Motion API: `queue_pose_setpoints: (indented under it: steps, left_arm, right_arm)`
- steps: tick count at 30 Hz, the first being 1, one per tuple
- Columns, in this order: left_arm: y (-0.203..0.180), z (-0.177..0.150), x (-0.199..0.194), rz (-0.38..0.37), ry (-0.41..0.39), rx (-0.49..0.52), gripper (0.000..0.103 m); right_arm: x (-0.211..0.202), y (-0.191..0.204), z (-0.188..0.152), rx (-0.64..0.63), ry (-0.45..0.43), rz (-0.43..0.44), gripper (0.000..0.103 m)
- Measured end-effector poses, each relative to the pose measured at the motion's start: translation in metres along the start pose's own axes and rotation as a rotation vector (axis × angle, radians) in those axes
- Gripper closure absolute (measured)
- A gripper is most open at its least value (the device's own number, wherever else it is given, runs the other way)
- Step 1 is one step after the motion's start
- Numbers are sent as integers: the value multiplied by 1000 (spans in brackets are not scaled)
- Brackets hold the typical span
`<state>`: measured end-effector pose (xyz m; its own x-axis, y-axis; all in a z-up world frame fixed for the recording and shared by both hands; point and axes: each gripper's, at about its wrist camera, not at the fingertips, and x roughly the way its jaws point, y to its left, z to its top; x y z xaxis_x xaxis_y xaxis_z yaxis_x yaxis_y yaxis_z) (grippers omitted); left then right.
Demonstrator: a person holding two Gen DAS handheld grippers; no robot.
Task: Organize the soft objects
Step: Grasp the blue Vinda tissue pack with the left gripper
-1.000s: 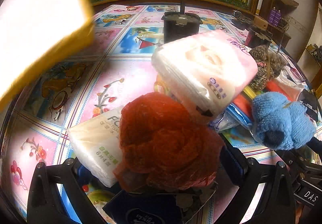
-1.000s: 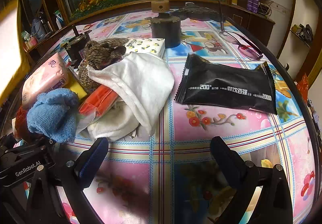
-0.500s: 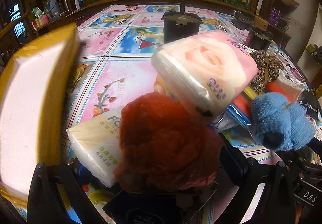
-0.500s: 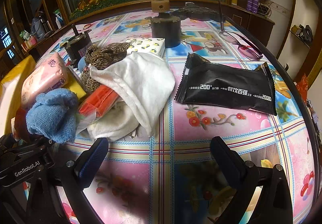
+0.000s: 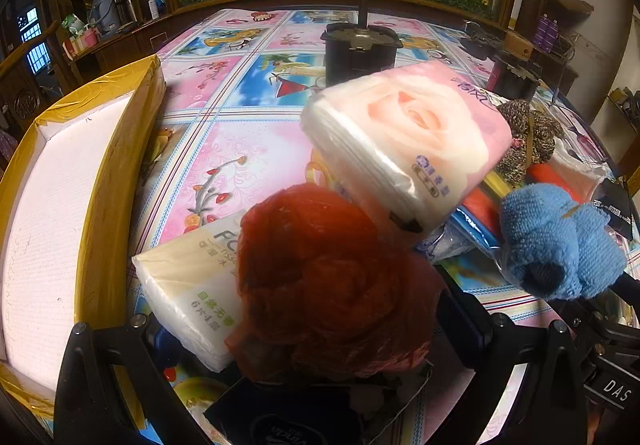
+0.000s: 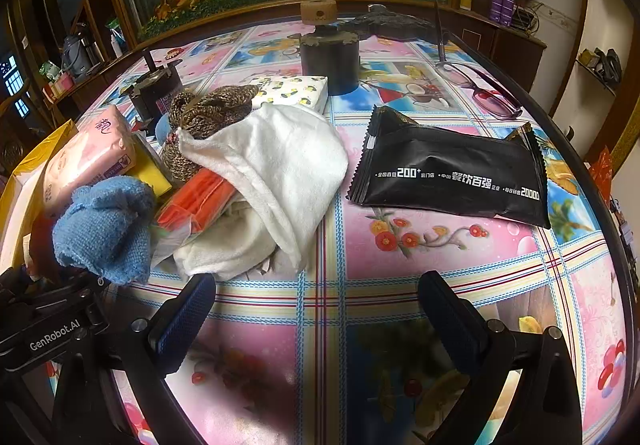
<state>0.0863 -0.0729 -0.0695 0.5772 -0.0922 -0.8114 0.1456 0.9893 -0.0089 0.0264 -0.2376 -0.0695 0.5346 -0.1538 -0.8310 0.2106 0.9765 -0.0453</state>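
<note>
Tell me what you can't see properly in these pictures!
- Left view: the red mesh ball hides the gap between the left jaws, so their grip is unclear.
- Left view: the yellow-edged box is cut off by the edge.
- Right view: the orange pack is half under the white cloth.
- Right view: the small print on the black packet is too small.

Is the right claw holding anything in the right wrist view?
No: the right claw is open, with only the bare tablecloth showing between its fingers.
</note>
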Motion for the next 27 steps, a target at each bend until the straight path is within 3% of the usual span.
queue_pose_setpoints:
  steps: [16, 21, 23, 27]
  left_arm:
    - [-1, -5, -8, 31, 6, -45, 0]
    - [-6, -1, -7, -37, 46, 50, 0]
    - [0, -4, -14, -108, 57, 87, 0]
    - [16, -19, -45, -205, -45, 133, 0]
  right_arm:
    - [-1, -1, 0, 1, 0, 2, 1]
    - [-1, -4, 0, 17, -7, 21, 1]
    - [-1, -4, 0, 12, -5, 16, 1]
    - [-1, -4, 0, 12, -4, 17, 1]
